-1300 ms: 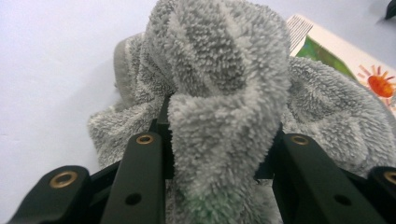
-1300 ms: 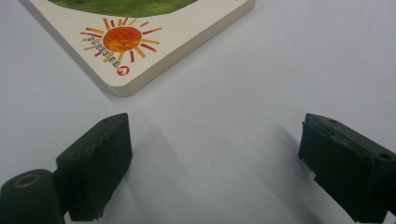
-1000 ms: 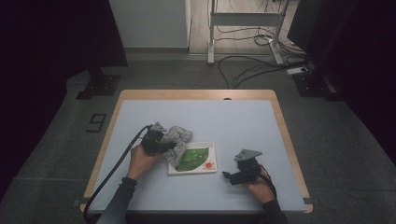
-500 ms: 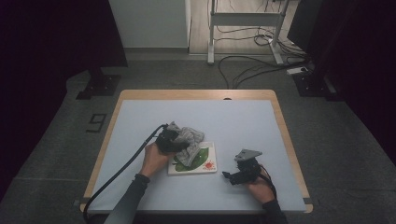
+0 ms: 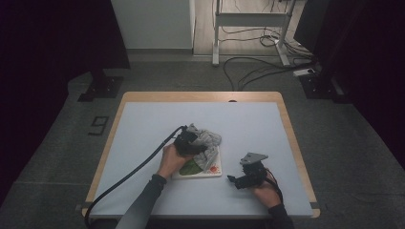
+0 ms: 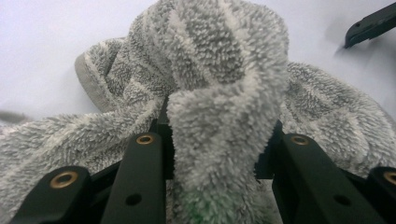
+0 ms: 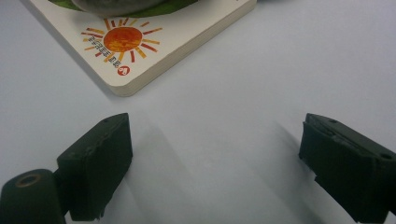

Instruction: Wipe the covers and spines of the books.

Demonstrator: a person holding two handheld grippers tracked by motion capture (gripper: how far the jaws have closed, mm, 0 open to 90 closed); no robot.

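Note:
A grey striped fluffy towel (image 5: 206,143) (image 6: 224,88) lies bunched over a white board book (image 5: 210,171) with a green picture and an orange sun (image 7: 122,39) on its cover. My left gripper (image 5: 190,143) (image 6: 219,140) is shut on a fold of the towel, over the book's left part. My right gripper (image 5: 234,180) (image 7: 215,154) rests on the table to the right of the book, jaws wide apart with only bare table between them; the book's corner lies just beyond its fingertips (image 7: 100,154).
The pale blue table top (image 5: 143,129) has a wooden rim (image 5: 200,96). A black cable (image 5: 129,176) trails from the left gripper toward the front left edge. On the floor beyond stand a desk frame with cables (image 5: 258,67) and dark stands.
My left gripper has carried the towel to the right, from beside the book's left edge onto the book. The right gripper has stayed where it was.

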